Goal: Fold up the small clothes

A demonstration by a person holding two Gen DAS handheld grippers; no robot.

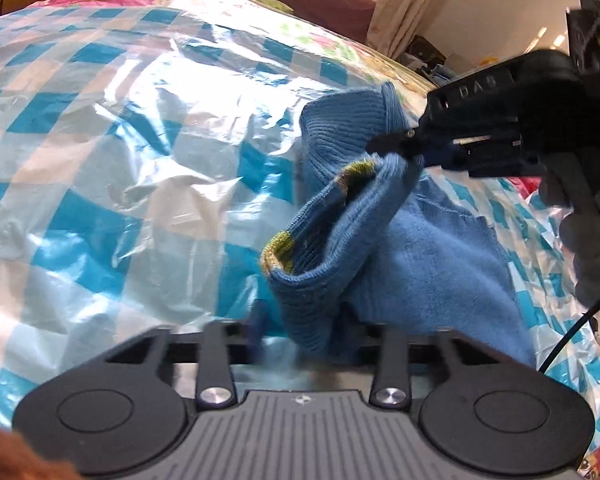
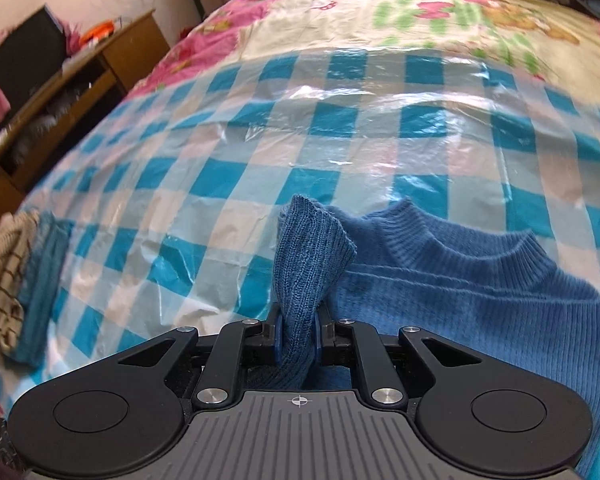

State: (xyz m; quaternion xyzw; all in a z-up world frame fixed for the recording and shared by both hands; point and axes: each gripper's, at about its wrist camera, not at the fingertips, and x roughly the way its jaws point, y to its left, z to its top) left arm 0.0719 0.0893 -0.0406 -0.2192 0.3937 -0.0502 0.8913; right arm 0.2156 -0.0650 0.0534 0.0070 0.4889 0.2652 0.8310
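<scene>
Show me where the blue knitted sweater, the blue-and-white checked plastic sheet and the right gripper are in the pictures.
blue knitted sweater (image 2: 480,280): right wrist view, chest below the collar.
blue-and-white checked plastic sheet (image 2: 260,152): right wrist view, bare middle area.
right gripper (image 2: 298,338): right wrist view, between its fingertips, closed on sweater fabric.

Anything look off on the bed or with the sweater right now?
Nothing damaged or spilled. The blue sweater isn't flat: the right gripper pinches a bunched knit fold, and in the left wrist view the fabric twists into a rolled loop showing yellow-green trim. The checkered plastic sheet is wrinkled. Folded clothes sit at its left edge.
</scene>
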